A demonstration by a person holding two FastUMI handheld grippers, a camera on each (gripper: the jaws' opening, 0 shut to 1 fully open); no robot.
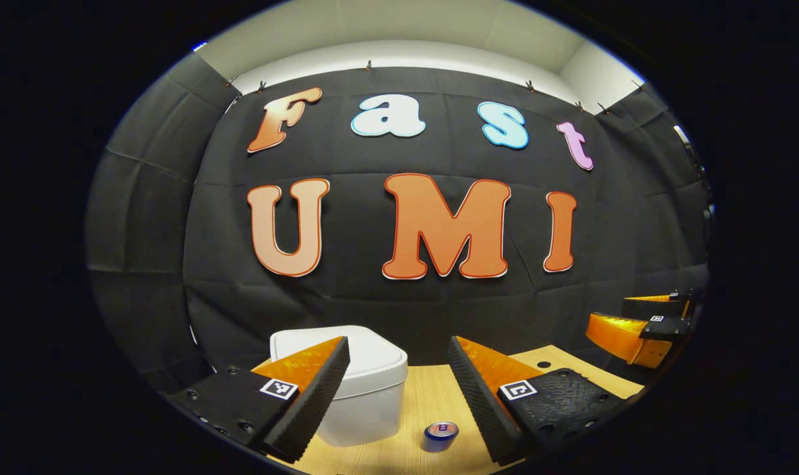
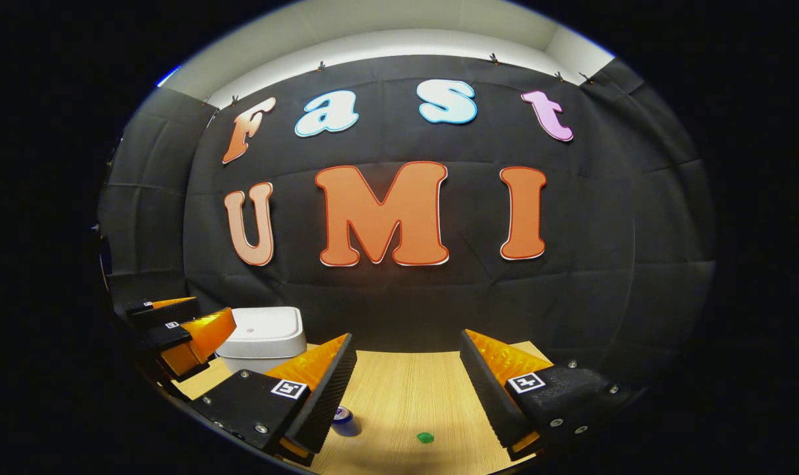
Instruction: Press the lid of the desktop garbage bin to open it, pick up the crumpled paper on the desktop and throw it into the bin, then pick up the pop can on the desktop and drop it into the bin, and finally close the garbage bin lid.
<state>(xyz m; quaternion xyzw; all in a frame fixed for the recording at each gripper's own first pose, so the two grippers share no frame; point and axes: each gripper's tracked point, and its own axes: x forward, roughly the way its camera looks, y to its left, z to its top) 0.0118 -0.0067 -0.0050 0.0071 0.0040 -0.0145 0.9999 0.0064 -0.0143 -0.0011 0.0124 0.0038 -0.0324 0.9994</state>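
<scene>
Left gripper (image 1: 399, 396): jaws spread wide, nothing between them; it hangs above the near edge of the table (image 1: 425, 396).
Right gripper (image 2: 406, 389): also wide open and holding nothing, raised over the table's near edge; in the left gripper view it sits far to the right, apart from the bin.
Pop can (image 1: 441, 434): stands upright on the table, just in front of the bin's right side, between the left gripper's fingers in that view but well below them, untouched. In the right gripper view it is half hidden behind the left-hand finger.
Green scrap (image 2: 425, 437): a small green lump on the bare wood, to the right of the can; probably the crumpled paper, though it is too small to be sure.
Bin (image 1: 366, 396): white, at the table's left rear, close to the black cloth wall; its lid (image 2: 264, 330) lies flat and closed.
Progress: apparently at the very start. Lid not yet pressed open, paper and can both on the table, closing the lid last of all.
</scene>
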